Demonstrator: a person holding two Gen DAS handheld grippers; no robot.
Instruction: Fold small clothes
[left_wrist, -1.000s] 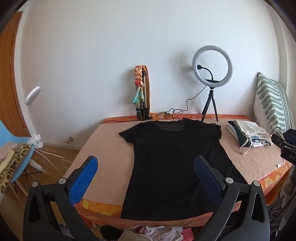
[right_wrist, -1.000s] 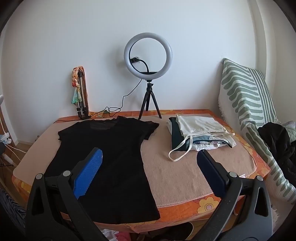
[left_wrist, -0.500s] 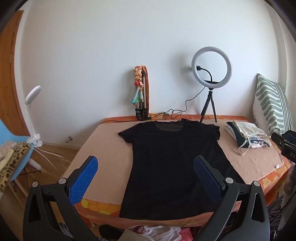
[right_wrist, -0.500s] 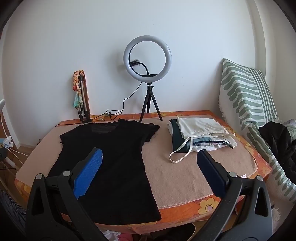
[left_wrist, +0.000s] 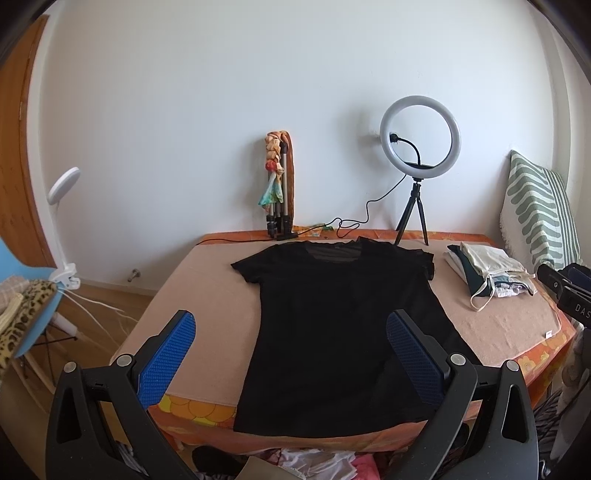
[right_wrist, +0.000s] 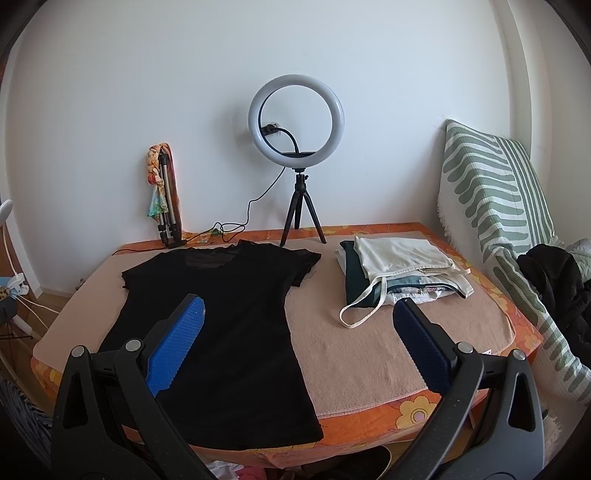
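Note:
A black T-shirt (left_wrist: 332, 325) lies flat and spread out on the beige cloth of the table (left_wrist: 207, 288), collar toward the wall, hem at the near edge. It also shows in the right wrist view (right_wrist: 221, 317). My left gripper (left_wrist: 290, 325) is open and empty, held back from the near edge above the shirt's hem. My right gripper (right_wrist: 299, 314) is open and empty, over the near right part of the table beside the shirt.
A stack of folded clothes (right_wrist: 399, 273) lies at the right, also in the left wrist view (left_wrist: 487, 269). A ring light on a tripod (right_wrist: 297, 155) and a folded tripod (right_wrist: 164, 199) stand at the wall. A striped cushion (right_wrist: 491, 192) leans at the right.
Both grippers have drawn back slightly from the table, so the shirt and table look a little smaller. Nothing on the table moved.

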